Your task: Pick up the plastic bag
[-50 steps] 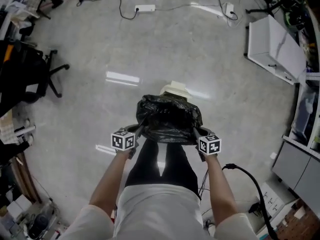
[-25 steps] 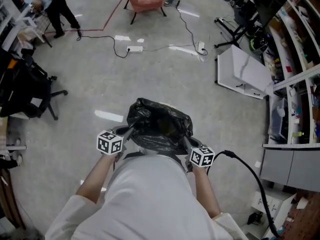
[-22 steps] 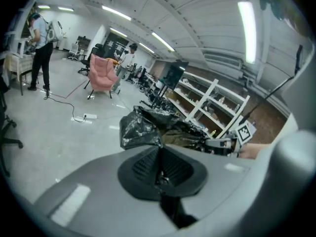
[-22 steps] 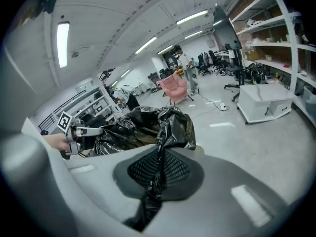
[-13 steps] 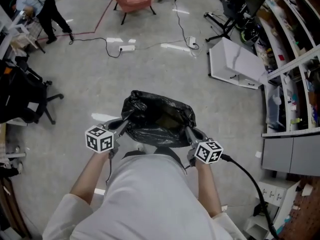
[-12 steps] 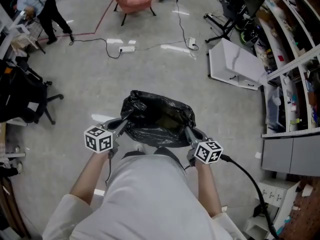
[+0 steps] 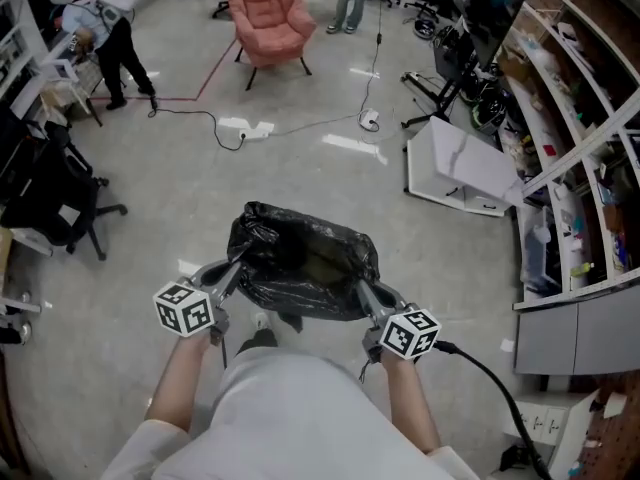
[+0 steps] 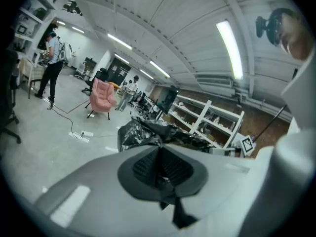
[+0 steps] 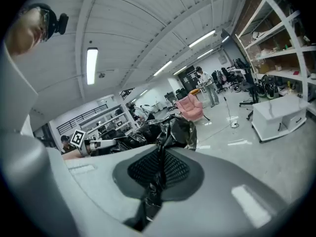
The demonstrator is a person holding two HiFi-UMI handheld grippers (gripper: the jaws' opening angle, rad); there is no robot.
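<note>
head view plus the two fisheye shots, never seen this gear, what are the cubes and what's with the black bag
No robot: a person holds a two-jaw tool in each hand; the marker cubes are part of those tools. The head view comes from a camera on the person's head, looking down. The other two come from cameras riding on each tool, looking along its jaws. The left gripper and right gripper are each shut on an edge of the black plastic bag, holding it between them above the floor. A pink armchair stands beyond.
</note>
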